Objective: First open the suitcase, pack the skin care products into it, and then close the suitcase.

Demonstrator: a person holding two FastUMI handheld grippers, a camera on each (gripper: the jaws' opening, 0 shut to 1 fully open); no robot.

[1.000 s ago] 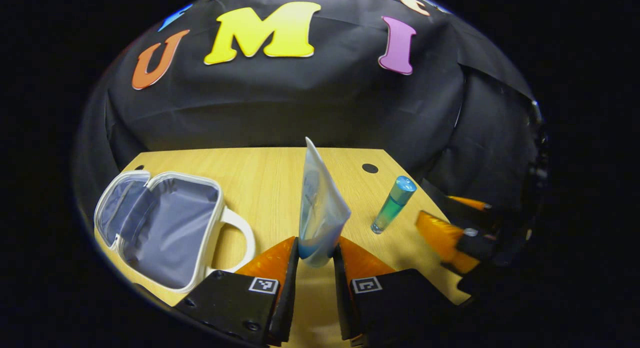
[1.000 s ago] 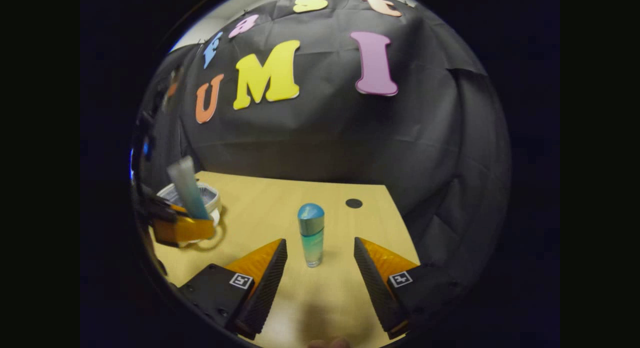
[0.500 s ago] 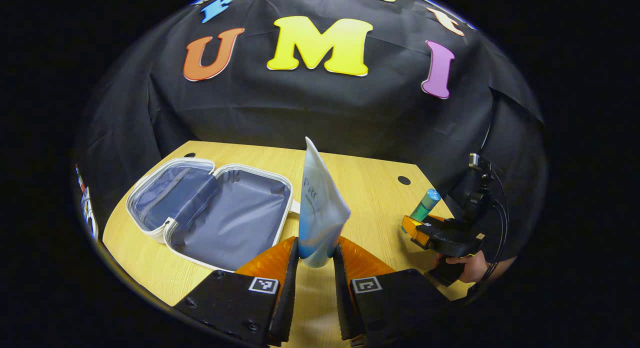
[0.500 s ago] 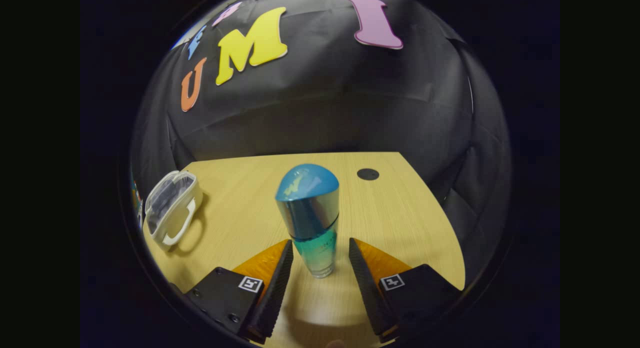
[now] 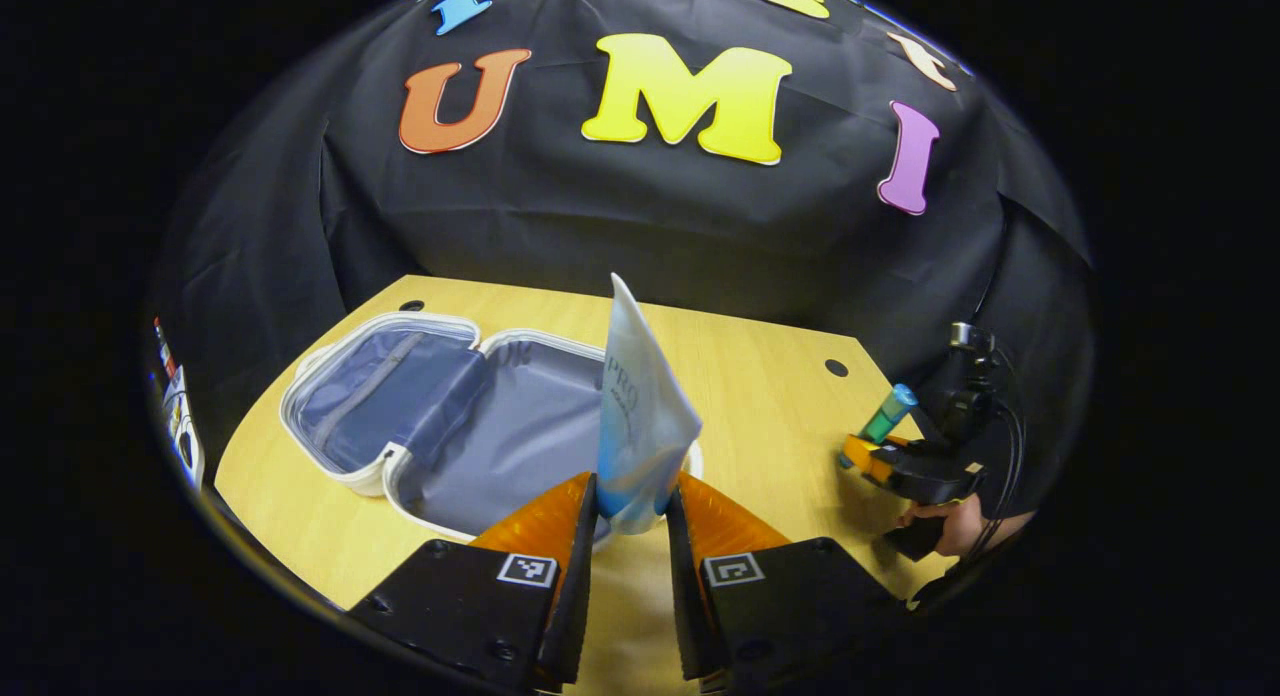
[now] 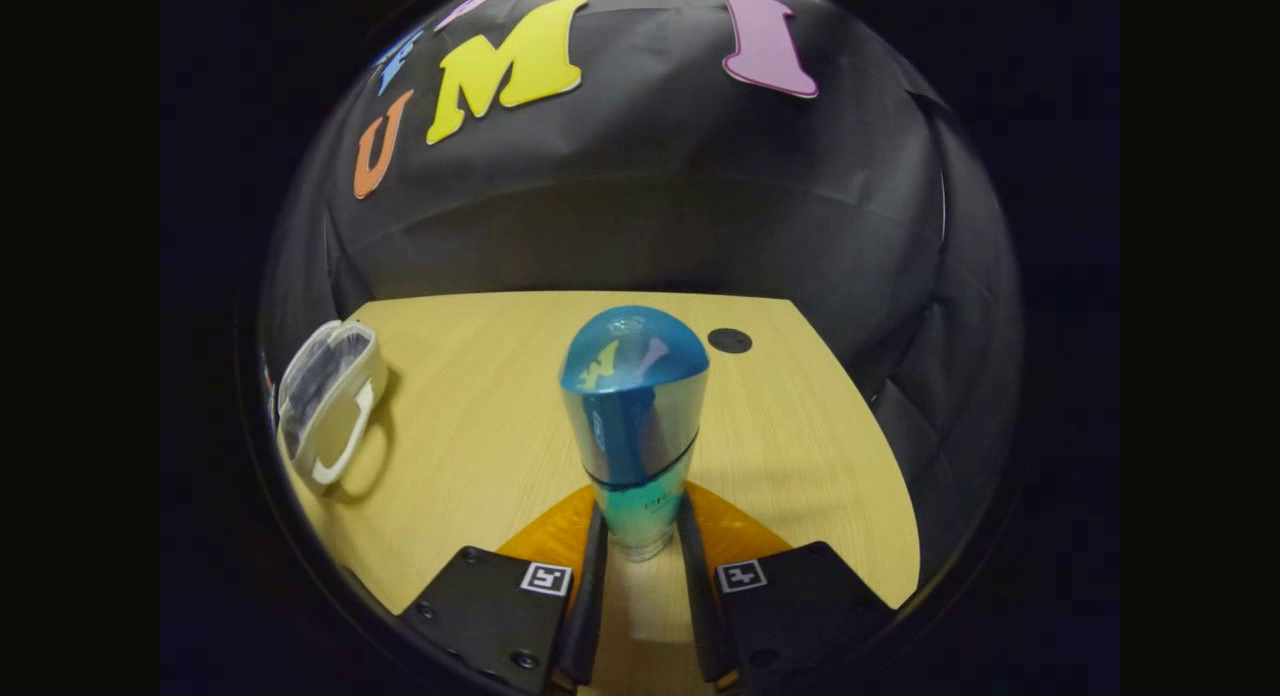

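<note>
The pale tube (image 5: 640,416) stands upright, long axis vertical, pinched at its base by the left claw (image 5: 628,516). The open suitcase (image 5: 470,416) lies on the counter (image 5: 780,416) just ahead and to that claw's left, nearer it than the right claw (image 6: 640,536), which appears clamped on the teal bottle (image 6: 632,426), well apart from the suitcase.

Wood table (image 5: 760,406) w/ open suitcase (image 5: 455,421) lying on it, bottle (image 6: 632,426) standing upright.
</note>
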